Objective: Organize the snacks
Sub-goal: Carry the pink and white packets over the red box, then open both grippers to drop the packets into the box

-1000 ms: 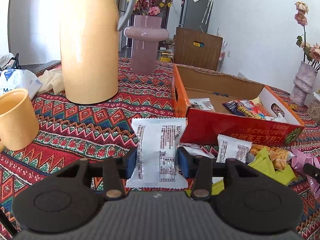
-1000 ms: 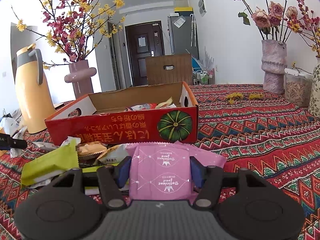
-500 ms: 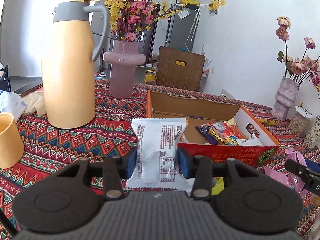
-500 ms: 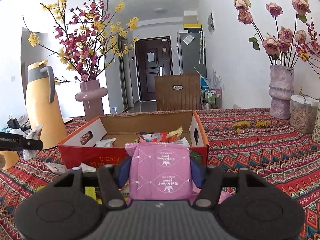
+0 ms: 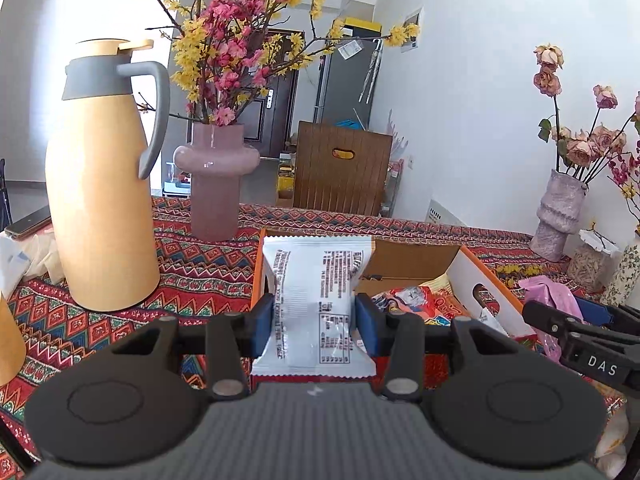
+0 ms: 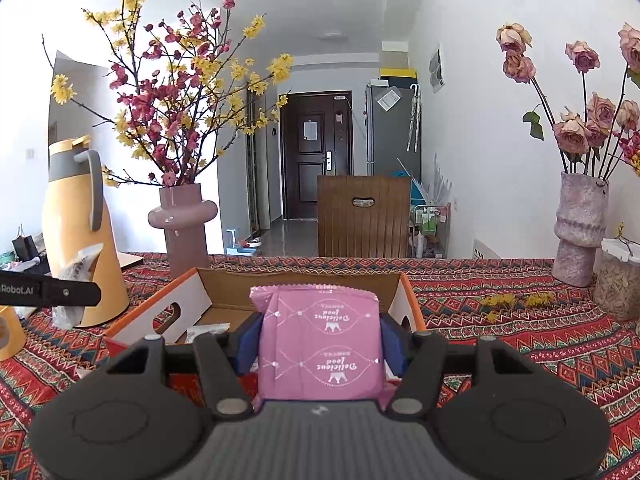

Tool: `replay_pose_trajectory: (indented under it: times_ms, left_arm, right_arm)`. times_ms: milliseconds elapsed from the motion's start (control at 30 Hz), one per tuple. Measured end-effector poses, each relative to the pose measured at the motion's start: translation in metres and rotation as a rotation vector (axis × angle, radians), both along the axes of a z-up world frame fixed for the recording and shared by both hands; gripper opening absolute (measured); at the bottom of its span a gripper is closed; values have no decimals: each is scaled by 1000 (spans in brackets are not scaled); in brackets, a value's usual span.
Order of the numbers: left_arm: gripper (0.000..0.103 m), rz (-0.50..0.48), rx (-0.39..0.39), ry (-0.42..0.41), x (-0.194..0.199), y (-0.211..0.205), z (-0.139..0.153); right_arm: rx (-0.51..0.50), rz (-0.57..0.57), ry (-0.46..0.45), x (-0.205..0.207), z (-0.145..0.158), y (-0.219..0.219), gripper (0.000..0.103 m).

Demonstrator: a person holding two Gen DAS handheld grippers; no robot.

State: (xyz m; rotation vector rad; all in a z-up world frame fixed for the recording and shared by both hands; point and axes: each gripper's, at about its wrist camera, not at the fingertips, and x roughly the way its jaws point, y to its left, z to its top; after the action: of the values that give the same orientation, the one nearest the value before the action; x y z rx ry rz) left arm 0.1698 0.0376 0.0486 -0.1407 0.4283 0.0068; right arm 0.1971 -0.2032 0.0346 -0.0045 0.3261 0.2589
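Blue pads of the left gripper (image 5: 315,326) pinch a white snack packet (image 5: 316,300) at its waist, closed tight on it. The right gripper (image 6: 318,340) clamps a pink packet (image 6: 319,342) between its blue pads, jaws set wider. Change: a second ago both packets sat low by the loose pile on the surface; now both are lifted and hang at the near edge of the orange cardboard box (image 5: 486,280), whose open inside shows. Judgement: pick-up done, next is carry over the rim and drop. The box already holds a few wrappers (image 5: 416,300). Writing: pink packet reads "Delicious food", upside down; white packet has fine print and a table, unreadable. "DAS" on the right gripper's side in the left view, "Robot.AI" on the left gripper (image 6: 50,292) in the right view. Yellow thermos jug (image 5: 104,184) and pink vase (image 5: 216,184) stand beyond on the patterned cloth.
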Motion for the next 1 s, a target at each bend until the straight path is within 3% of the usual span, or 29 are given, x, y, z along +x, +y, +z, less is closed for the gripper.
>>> replay_pose_trajectory:
  times_ms: [400,667,1000]
  left_arm:
    - [44,46,6,1,44,-10,1]
    - [44,99,31,31,74,-13,-15]
    - [44,126,56,39,87,-12,-36]
  right_arm:
    - [-18,-7,6,58,8,17,60]
    - [-40,-45,56,97,-12,29,60]
    - [-23,-49,76,109,-33,27,60]
